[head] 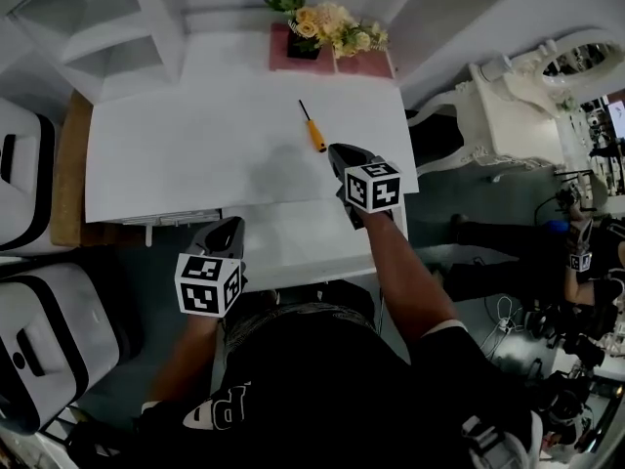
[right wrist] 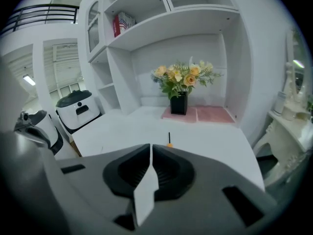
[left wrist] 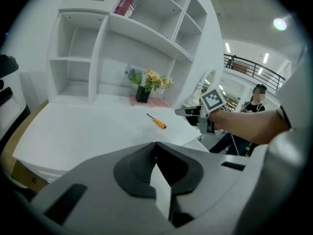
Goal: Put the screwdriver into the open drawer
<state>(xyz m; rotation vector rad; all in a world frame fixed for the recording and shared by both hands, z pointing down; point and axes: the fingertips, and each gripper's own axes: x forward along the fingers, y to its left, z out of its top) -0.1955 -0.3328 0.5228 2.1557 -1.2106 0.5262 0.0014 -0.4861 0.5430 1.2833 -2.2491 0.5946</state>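
A screwdriver (head: pixel 312 128) with an orange handle and a thin dark shaft lies on the white table (head: pixel 176 154), right of centre; it also shows in the left gripper view (left wrist: pixel 157 122) and the right gripper view (right wrist: pixel 169 140). My right gripper (head: pixel 340 154) hovers just short of the handle and points at it, its jaws (right wrist: pixel 150 147) parted by a narrow slit with nothing between them. It appears from the side as well (left wrist: pixel 188 112). My left gripper (head: pixel 229 228) hangs at the open white drawer's (head: pixel 293 247) left edge, its jaws (left wrist: pixel 156 145) shut and empty.
A dark vase of flowers (head: pixel 317 27) stands on a pink mat (head: pixel 366 63) at the table's far edge. White shelving (left wrist: pixel 122 38) rises behind it. White and black machines (head: pixel 24 174) stand to the left, an ornate white chair (head: pixel 498 115) to the right.
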